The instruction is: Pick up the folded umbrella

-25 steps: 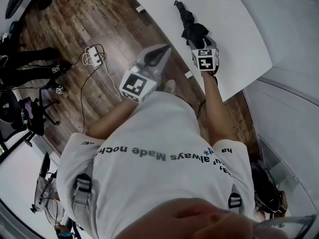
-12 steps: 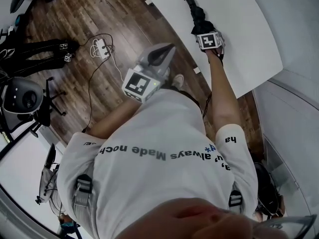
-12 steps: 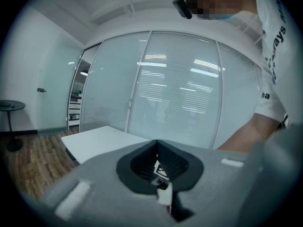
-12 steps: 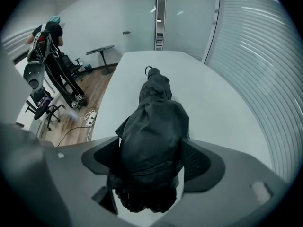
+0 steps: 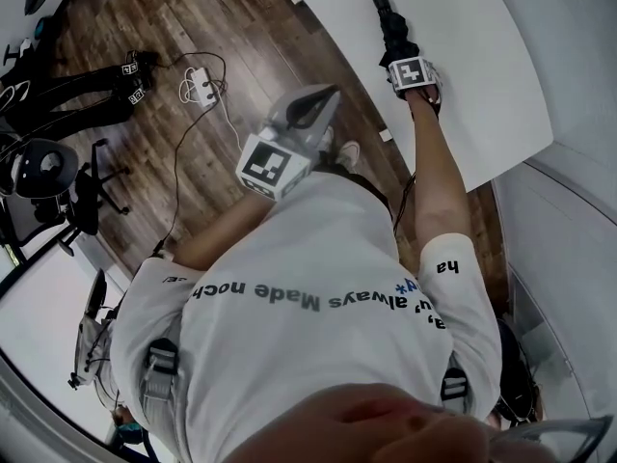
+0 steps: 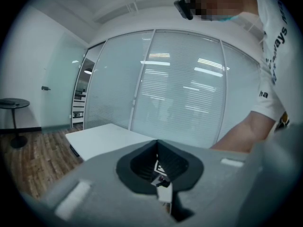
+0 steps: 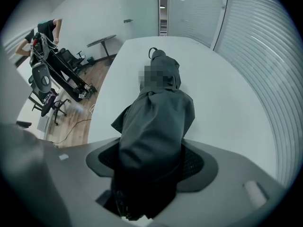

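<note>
Right gripper view: folded umbrella (image 7: 158,112) lies lengthwise on the white desk (image 7: 227,103). Its near end sits between the wide jaws of the right gripper (image 7: 151,162), which are closing. Fabric brushes the pads, probably no firm grip yet. Pointing steeply down suits pinching across the bundle. Left gripper (image 6: 158,167) idles off the desk, jaws together, empty. Versus a second ago: right gripper has dropped onto the umbrella, left barely shifted.

"always Made noch" on T-shirt (image 5: 318,355)
</note>
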`<action>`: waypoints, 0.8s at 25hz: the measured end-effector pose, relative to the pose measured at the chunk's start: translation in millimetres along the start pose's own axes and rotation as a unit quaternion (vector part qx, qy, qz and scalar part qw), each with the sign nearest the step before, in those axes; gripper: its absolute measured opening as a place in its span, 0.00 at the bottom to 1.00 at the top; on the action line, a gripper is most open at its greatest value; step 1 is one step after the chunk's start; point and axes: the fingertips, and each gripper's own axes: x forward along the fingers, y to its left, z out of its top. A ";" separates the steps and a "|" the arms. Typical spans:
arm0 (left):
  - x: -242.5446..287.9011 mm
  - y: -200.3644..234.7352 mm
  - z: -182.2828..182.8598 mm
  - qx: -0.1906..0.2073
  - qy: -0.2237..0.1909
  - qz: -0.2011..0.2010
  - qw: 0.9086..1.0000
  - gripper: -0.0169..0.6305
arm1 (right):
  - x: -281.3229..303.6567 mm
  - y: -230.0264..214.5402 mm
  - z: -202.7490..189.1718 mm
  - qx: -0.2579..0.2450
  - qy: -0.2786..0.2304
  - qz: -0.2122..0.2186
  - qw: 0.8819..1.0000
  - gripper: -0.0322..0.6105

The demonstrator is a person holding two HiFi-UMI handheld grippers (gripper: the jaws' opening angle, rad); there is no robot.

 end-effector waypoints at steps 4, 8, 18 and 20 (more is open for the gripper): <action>-1.6 -2.7 0.0 0.000 0.000 0.006 1.000 0.03 | -8.7 -4.0 1.4 0.013 -0.006 0.019 1.000 0.49; -1.3 2.5 -2.6 -0.002 -0.001 0.010 1.000 0.03 | -11.9 -2.6 8.2 0.070 -0.033 0.056 0.995 0.45; -7.0 7.3 2.3 0.003 -0.013 0.018 1.000 0.03 | -53.8 5.6 11.0 0.157 -0.133 0.123 0.971 0.42; -4.5 7.7 5.7 0.005 -0.016 0.015 1.000 0.03 | -71.6 4.7 18.4 0.166 -0.167 0.133 0.963 0.42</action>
